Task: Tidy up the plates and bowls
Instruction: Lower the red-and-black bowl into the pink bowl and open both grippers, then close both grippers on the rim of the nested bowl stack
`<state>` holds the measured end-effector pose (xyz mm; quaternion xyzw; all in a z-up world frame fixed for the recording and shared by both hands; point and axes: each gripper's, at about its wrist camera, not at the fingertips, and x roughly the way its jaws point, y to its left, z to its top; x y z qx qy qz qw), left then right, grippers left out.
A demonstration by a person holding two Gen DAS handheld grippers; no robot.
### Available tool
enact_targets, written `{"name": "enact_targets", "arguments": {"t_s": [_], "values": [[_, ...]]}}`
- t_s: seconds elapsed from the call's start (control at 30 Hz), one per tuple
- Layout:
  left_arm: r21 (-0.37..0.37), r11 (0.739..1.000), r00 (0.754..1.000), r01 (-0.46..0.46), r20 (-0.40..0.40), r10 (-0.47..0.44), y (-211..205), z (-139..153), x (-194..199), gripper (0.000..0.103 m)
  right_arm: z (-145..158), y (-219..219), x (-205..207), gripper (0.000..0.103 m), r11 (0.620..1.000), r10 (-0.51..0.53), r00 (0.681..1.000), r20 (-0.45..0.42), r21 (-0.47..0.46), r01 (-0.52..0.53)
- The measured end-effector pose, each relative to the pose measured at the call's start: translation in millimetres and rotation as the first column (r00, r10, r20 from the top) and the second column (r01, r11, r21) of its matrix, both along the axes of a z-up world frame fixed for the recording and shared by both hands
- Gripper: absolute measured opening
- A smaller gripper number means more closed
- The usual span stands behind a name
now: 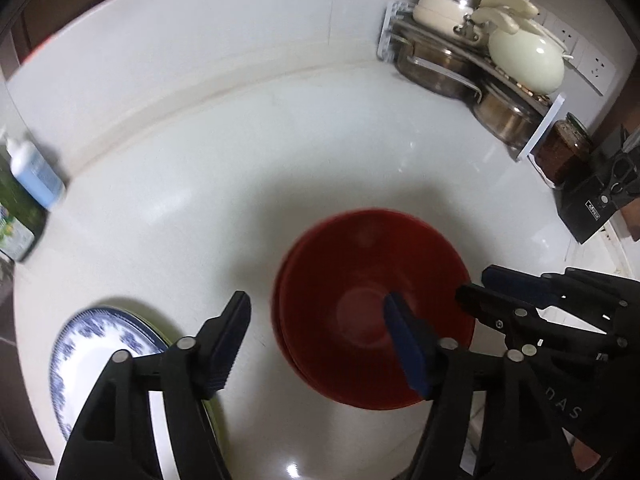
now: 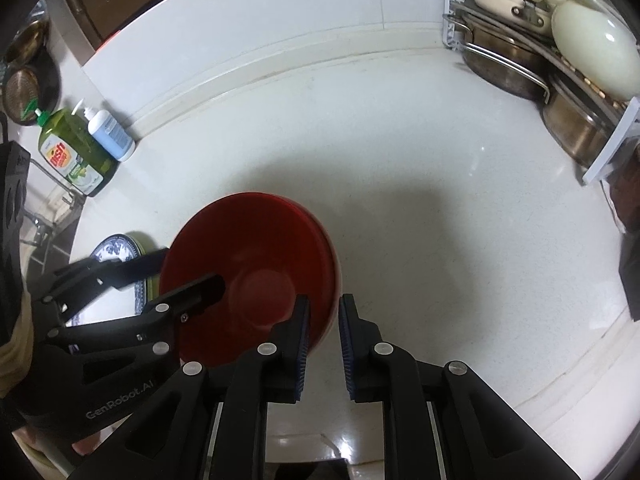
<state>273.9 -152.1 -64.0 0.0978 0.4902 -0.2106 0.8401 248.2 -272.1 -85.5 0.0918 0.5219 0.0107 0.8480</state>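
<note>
Two red bowls (image 1: 372, 272) (image 2: 256, 240) sit nested on the white counter (image 1: 280, 160). My left gripper (image 1: 320, 340) stands open across their left rim, one finger inside the top bowl and one outside, neither pad touching. In the right wrist view the left gripper (image 2: 191, 268) reaches in from the left. My right gripper (image 2: 324, 340) straddles the right rim with a narrow gap, and the pads are off the bowl. It also shows at the right of the left wrist view as the right gripper (image 1: 476, 282). A blue-and-white plate (image 1: 92, 340) (image 2: 112, 248) lies left of the bowls on a green-rimmed plate.
A rack of steel pots and cream cookware (image 1: 480, 48) (image 2: 560, 60) fills the back right corner, with a dark jar (image 1: 564, 148) and a black box (image 1: 592, 208) beside it. Soap bottles (image 2: 84, 148) (image 1: 36, 176) stand at the left by the sink (image 2: 44, 220).
</note>
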Motion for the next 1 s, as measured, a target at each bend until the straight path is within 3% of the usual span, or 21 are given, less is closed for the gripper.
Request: {"name": "enact_targets", "arguments": {"t_s": [0.07, 0.47, 0.5, 0.6, 1.0], "values": [[0.002, 1.0, 1.0, 0.009, 0.006, -0.009, 0.7, 3.5, 0.6, 0.073, 3.6, 0.0, -2.4, 0.027, 1.0, -0.006, 1.0, 0.015, -0.008, 0.006], [-0.017, 1.0, 0.999, -0.024, 0.04, 0.025, 19.6, 26.8, -8.6, 0.076, 34.1, 5.2, -19.6, 0.028, 0.999, -0.039, 0.994, 0.106, -0.019, 0.042], [-0.016, 0.999, 0.999, -0.031, 0.044, 0.032, 21.5, 27.0, -8.8, 0.076, 35.7, 5.2, -20.9, 0.033, 0.999, -0.042, 0.993, 0.113, -0.02, 0.045], [-0.001, 0.999, 0.998, -0.047, 0.052, 0.047, 28.0, 24.9, -8.5, 0.077, 39.2, 5.2, -24.5, 0.043, 0.998, -0.059, 0.989, 0.138, -0.024, 0.063], [0.055, 0.997, 0.998, -0.056, -0.022, 0.057, 34.6, -10.0, 2.8, 0.075, 10.8, -3.3, -18.1, 0.043, 0.984, -0.174, 0.98, 0.094, 0.05, 0.17]]}}
